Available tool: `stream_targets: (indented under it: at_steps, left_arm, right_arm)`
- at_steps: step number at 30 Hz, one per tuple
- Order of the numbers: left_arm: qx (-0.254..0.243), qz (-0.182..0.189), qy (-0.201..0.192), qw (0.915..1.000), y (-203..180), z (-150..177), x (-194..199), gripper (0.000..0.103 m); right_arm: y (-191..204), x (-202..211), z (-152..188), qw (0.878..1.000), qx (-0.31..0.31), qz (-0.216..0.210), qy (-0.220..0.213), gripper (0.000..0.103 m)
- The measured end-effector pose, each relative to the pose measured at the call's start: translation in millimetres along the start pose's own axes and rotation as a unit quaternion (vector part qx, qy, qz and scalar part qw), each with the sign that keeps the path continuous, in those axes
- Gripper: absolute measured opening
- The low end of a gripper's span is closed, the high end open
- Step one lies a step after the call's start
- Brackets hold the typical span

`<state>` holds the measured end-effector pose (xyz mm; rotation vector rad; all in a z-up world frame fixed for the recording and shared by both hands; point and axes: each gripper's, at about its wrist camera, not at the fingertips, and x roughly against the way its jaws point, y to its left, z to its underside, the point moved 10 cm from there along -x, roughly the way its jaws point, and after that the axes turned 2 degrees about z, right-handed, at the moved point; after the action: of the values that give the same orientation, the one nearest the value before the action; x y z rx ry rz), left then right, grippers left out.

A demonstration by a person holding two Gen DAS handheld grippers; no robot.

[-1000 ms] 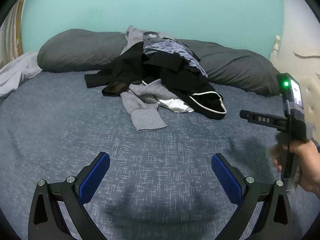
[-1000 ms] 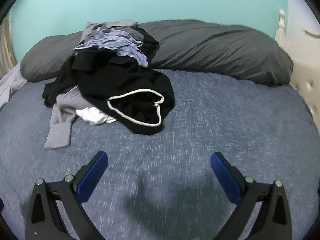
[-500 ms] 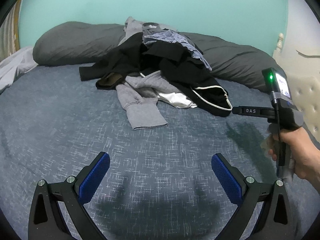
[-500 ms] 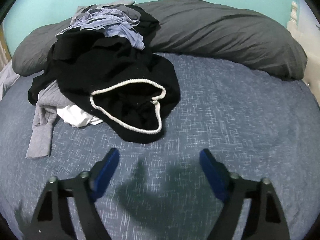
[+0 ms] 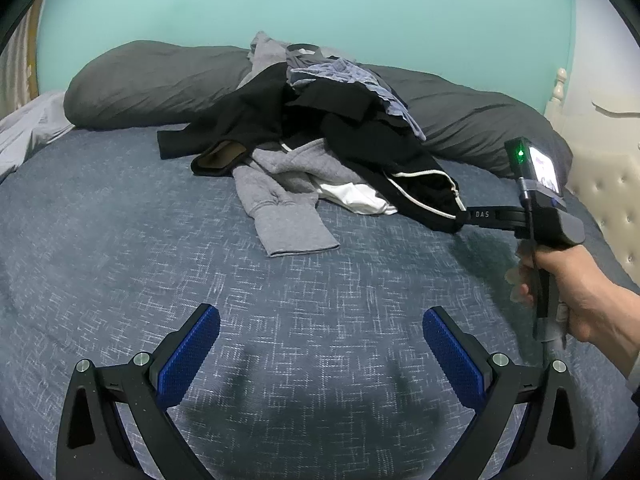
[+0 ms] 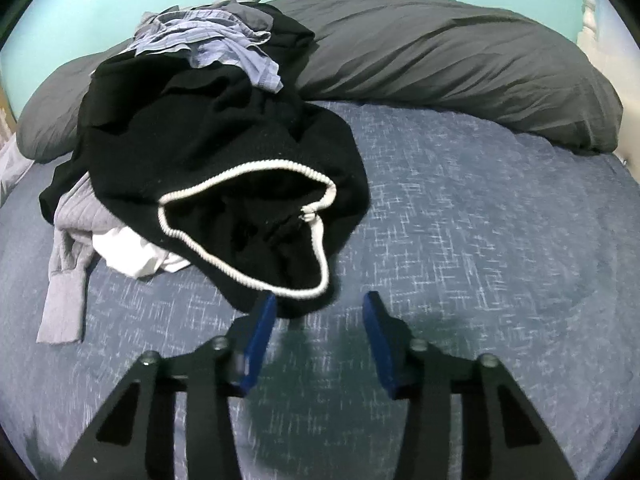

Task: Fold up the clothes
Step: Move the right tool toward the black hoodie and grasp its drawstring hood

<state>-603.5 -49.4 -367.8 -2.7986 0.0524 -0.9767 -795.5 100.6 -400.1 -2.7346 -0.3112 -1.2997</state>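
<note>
A heap of clothes lies on the blue bedspread (image 5: 120, 260). On top is a black zip garment (image 6: 224, 140) with a white zipper edge, also in the left wrist view as the black garment (image 5: 400, 160). A grey sweatshirt (image 5: 288, 216), a white piece (image 5: 352, 196) and a blue striped piece (image 6: 216, 40) are mixed in. My right gripper (image 6: 319, 302) is at the black garment's near hem, its jaws narrowed but still apart, with the hem between the fingertips. My left gripper (image 5: 320, 320) hovers wide open over bare bedspread, short of the grey sleeve.
Two dark grey pillows (image 5: 152, 80) (image 6: 440, 52) lie against the teal wall behind the heap. A cream tufted headboard (image 5: 608, 200) stands at the right. A pale sheet (image 5: 24, 132) is bunched at the left edge. A hand (image 5: 580, 292) holds the right gripper's handle.
My right gripper has moved forward to the black garment's hem and its jaws have narrowed from wide open. The left gripper has crept slightly closer to the heap, still open.
</note>
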Motion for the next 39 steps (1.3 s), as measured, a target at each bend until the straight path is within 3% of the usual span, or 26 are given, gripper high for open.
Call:
stream_targets:
  at_steps: [9,16,20,22,23,24,26,28,29,31,33,39]
  left_arm:
    - [-0.002,0.000,-0.001,1.0000,0,-1,0,0.103]
    - [-0.004,0.001,0.001,1.0000,-2,-1,3,0.103]
    - [-0.004,0.000,-0.001,1.0000,-1,-2,4,0.103]
    - [-0.003,0.000,-0.001,1.0000,0,-2,3,0.103]
    - [-0.003,0.000,0.000,1.0000,1,-1,2,0.103]
    - [-0.004,0.000,0.001,1.0000,1,-1,1,0.103]
    - [-0.004,0.000,0.002,1.0000,2,0,0,0.103]
    - [-0.004,0.001,0.003,1.0000,3,2,0,0.103]
    - [-0.005,0.001,0.003,1.0000,3,2,0,0.103]
    - [-0.007,0.000,0.003,1.0000,4,3,0,0.103]
    - [-0.005,0.000,0.003,1.0000,5,4,2,0.103]
    - [-0.001,-0.002,0.007,1.0000,6,0,15,0.103]
  right_arm:
    - [1,-6,-3,1.000,-0.007,-0.014,-0.006,0.000]
    - [2,7,-8,0.999,0.005,-0.028,-0.035,0.000]
    - [-3,0,-7,0.999,-0.029,-0.035,-0.015,0.001]
    - [-7,-5,-6,0.998,-0.056,-0.041,-0.004,0.033]
    - [-7,-7,-6,0.997,-0.060,-0.041,-0.003,0.064]
    - [-6,-10,-6,0.997,-0.062,-0.040,-0.002,0.072]
    - [0,-17,-5,0.998,-0.046,-0.037,0.001,0.068]
    - [6,-23,-3,0.999,-0.035,-0.040,0.004,0.041]
    - [7,-24,-3,0.999,-0.033,-0.040,0.002,0.037]
    - [8,-26,-4,0.999,-0.033,-0.038,-0.003,0.011]
    - [8,-22,-6,0.999,-0.028,-0.039,-0.015,0.007]
    - [18,16,-13,0.996,0.009,-0.056,-0.072,0.005]
